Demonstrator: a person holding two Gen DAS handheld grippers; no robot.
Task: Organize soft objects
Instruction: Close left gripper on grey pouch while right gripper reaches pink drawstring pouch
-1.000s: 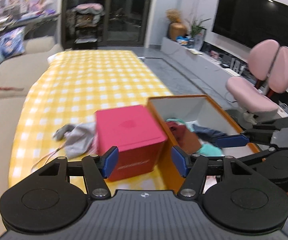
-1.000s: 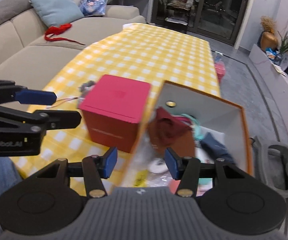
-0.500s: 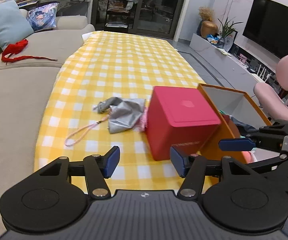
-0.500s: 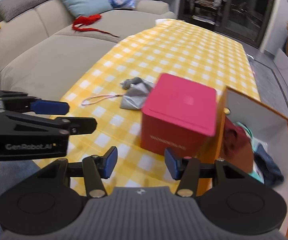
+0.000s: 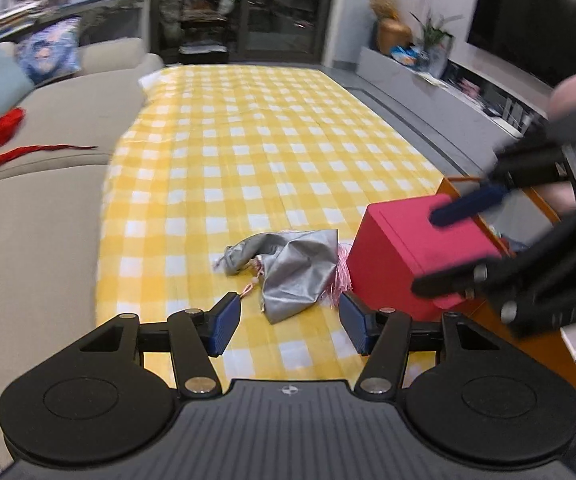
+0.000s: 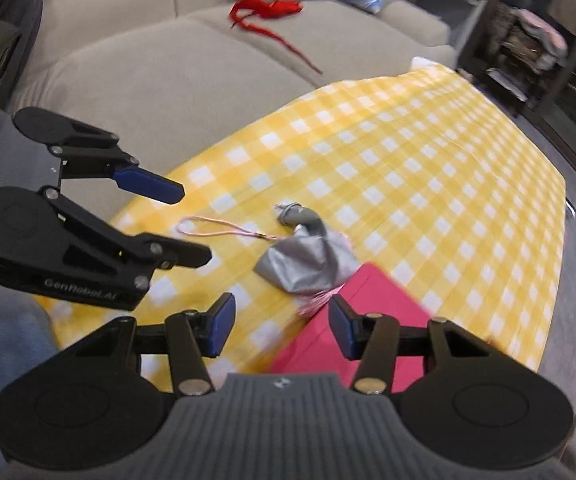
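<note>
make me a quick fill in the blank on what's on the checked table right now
1. The silver pouch lies on the ____-and-white checked tablecloth.
2. Beside the pouch stands a closed ____ box.
3. A thin ____ cord trails from the pouch.
4. The left gripper holds ____.

Missing words: yellow; pink; pink; nothing

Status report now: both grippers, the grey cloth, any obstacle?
Left gripper open, empty. Right gripper open, empty. Grey cloth loose on checked tablecloth. Red box close beside it.
</note>
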